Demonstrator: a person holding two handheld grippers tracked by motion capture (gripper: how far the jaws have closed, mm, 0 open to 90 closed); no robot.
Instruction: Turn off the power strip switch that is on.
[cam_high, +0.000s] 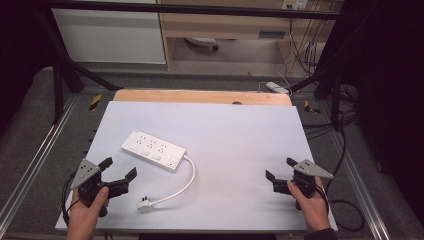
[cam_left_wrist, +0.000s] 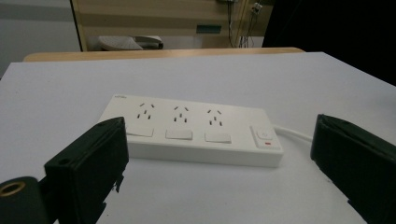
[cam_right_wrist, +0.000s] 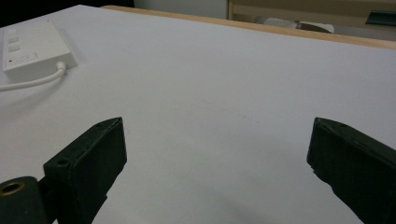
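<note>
A white power strip (cam_high: 153, 149) with three sockets lies left of the table's middle. Its white cable (cam_high: 186, 182) curves down to a plug (cam_high: 145, 203) lying near the front edge. My left gripper (cam_high: 118, 169) rests at the front left, held by a hand, jaws wide open and empty, pointing at the power strip (cam_left_wrist: 191, 130) a short way off. My right gripper (cam_high: 281, 169) sits at the front right, also open and empty, facing bare table. From there the strip's switch end (cam_right_wrist: 35, 51) appears far left.
The white table top (cam_high: 240, 140) has a wooden strip along its far edge (cam_high: 200, 96). Black frame posts stand at both sides. Cables lie on the floor to the right, and a cabinet stands behind the table.
</note>
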